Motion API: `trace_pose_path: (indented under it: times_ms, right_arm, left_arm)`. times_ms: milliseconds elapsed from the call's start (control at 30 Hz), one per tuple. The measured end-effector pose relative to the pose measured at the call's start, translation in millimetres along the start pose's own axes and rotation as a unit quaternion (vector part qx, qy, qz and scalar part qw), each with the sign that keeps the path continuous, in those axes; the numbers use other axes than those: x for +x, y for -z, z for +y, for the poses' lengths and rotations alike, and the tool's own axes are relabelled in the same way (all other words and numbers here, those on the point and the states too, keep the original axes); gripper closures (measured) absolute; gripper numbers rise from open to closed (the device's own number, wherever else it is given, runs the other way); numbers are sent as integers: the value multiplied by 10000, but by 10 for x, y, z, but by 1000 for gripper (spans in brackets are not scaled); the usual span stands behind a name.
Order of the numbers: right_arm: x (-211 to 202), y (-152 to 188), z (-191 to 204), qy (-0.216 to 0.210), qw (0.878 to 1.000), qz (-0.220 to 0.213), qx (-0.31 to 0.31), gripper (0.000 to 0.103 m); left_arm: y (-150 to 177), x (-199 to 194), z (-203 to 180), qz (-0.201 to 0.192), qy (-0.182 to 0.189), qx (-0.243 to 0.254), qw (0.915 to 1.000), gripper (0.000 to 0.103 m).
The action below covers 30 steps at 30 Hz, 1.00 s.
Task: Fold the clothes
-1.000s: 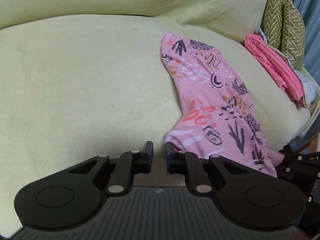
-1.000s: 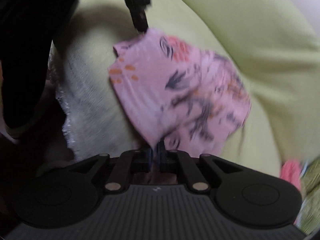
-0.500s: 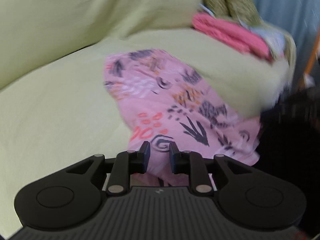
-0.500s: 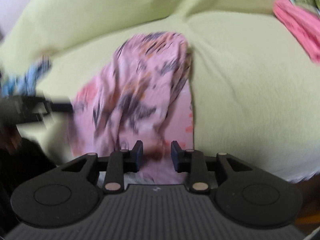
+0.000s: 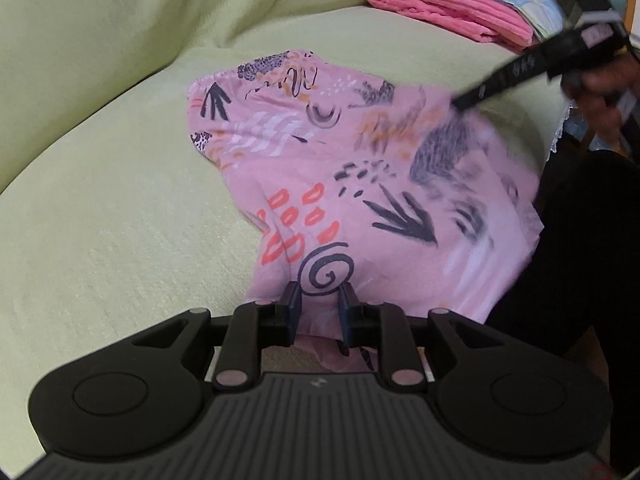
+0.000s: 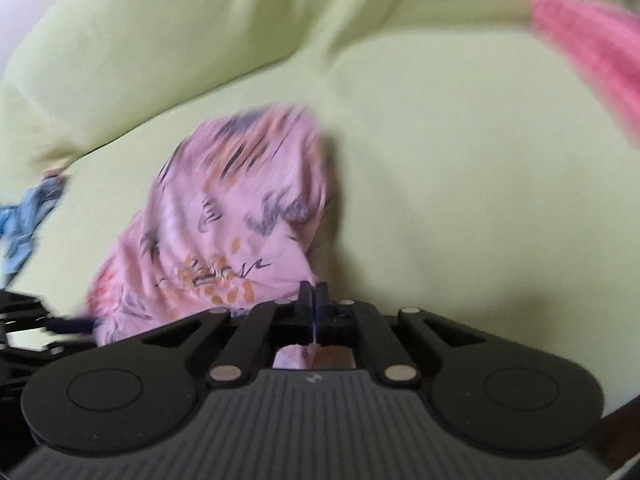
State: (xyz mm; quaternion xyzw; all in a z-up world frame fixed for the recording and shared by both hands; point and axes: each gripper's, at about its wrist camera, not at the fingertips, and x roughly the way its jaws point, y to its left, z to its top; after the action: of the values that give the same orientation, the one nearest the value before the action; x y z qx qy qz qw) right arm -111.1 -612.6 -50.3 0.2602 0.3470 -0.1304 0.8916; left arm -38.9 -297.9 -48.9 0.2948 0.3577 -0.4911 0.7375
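You are only starting on the pink patterned garment (image 5: 360, 184): it is lying loosely spread on the green sofa seat (image 5: 120, 220), with its near edge drooping over the front of the cushion, and no crisp fold is showing in it yet. A folded coral-pink cloth (image 5: 444, 12) is already sitting at the far end of the seat, which I take as finished work, while a crumpled blue cloth (image 6: 28, 220) at the other end looks as if it is still waiting. So most of this piece is left to do: squaring it up, folding it over, and setting it aside.

Your left gripper (image 5: 319, 312) is pointing down at the near hem, and its fingers are standing apart with pink fabric lying between them. Those fingers have just been opening, and the pads do not appear to be pressing the cloth.

Your right gripper (image 6: 315, 300) is tilting down over the opposite side of the garment, its fingers (image 6: 325, 300) having just been closing. They are now pressed together on a thin edge of the pink fabric, which is showing through behind them. From the left wrist view, that gripper is reaching in from the upper right, with your hand (image 5: 600, 92) behind it. The right view is blurred, so the grip's exact spot on the hem is hard to tell.
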Motion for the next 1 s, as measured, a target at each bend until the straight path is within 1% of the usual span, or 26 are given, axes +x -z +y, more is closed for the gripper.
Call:
trace_pose_path:
  times_ms: [33,100,133,167,200,300,367,400,433,467,500,567,633,700,733,767,800,833,867,900,933,967,1000]
  right_arm:
    - [-61,-4,-34,-53,10000,16,9,102]
    - [-59,51,-45,-285,9987,375,-190,101]
    - [-41,91,-42,-362,9972,571,-309,97]
    - [-11,116,-65,-294,9970,636,-319,97]
    - [4,113,-113,-199,9980,560,-215,93]
    - [98,-24,-262,20,9994,189,300,84]
    - [241,-180,-294,-195,9986,-12,486,80]
    - [314,-277,-277,-345,9980,-99,512,76]
    - [402,-374,-259,-483,9975,-167,483,73]
    - [530,-484,-213,-590,9972,-189,414,72]
    - [661,-596,-165,-693,9968,-208,343,71]
    - [886,-792,-100,-774,9966,-169,238,68]
    - [1102,-948,-60,-688,9975,-133,131,68]
    - [1280,-1034,-63,-665,9977,-36,85,68]
    - [1368,-1076,-65,-655,9978,15,63,68]
    - [1476,-1098,-82,-690,9974,163,106,68]
    - [1581,-1118,-100,-727,9965,367,178,73]
    - [1653,-1127,-99,-787,9954,513,182,92]
    - [1679,-1152,-70,-808,9956,473,85,93]
    - [1701,-1180,-38,-824,9957,417,-22,95]
    - [1699,-1233,-13,-734,9969,255,-97,96]
    - [1696,-1289,11,-634,9978,84,-168,96]
    - [1692,-1344,35,-533,9982,-87,-240,97]
  left_arm:
    - [-13,1,15,24,47,-32,10000,78]
    - [-47,-18,67,79,189,-161,9997,79]
    - [-74,-40,98,54,285,-239,9993,79]
    - [-103,-73,138,-7,395,-338,9986,79]
    - [-142,-104,182,-78,454,-420,9981,79]
    - [-348,-142,319,-340,373,-556,9972,78]
    - [-551,-61,424,-505,265,-639,9963,77]
    - [-657,-10,479,-584,212,-684,9957,76]
    - [-772,74,545,-652,159,-741,9950,76]
    - [-884,163,609,-715,117,-811,9941,73]
    - [-982,272,674,-748,113,-927,9928,62]
    - [-1160,524,843,-694,103,-1200,9903,54]
    - [-1290,767,1038,-654,34,-1460,9871,53]
    - [-1414,1005,1229,-614,-4,-1715,9833,54]
    - [-1453,1106,1307,-581,111,-1817,9816,54]
    - [-1483,1208,1363,-492,287,-1891,9803,54]
    - [-1512,1300,1407,-413,437,-1935,9793,58]
    - [-1537,1364,1417,-366,506,-1888,9800,62]
    - [-1564,1421,1425,-327,537,-1828,9811,77]
    - [-1592,1450,1427,-337,453,-1731,9833,81]
    - [-1625,1458,1446,-419,356,-1659,9846,84]
    - [-1663,1465,1475,-515,233,-1616,9852,90]
    - [-1699,1474,1504,-603,127,-1593,9853,90]
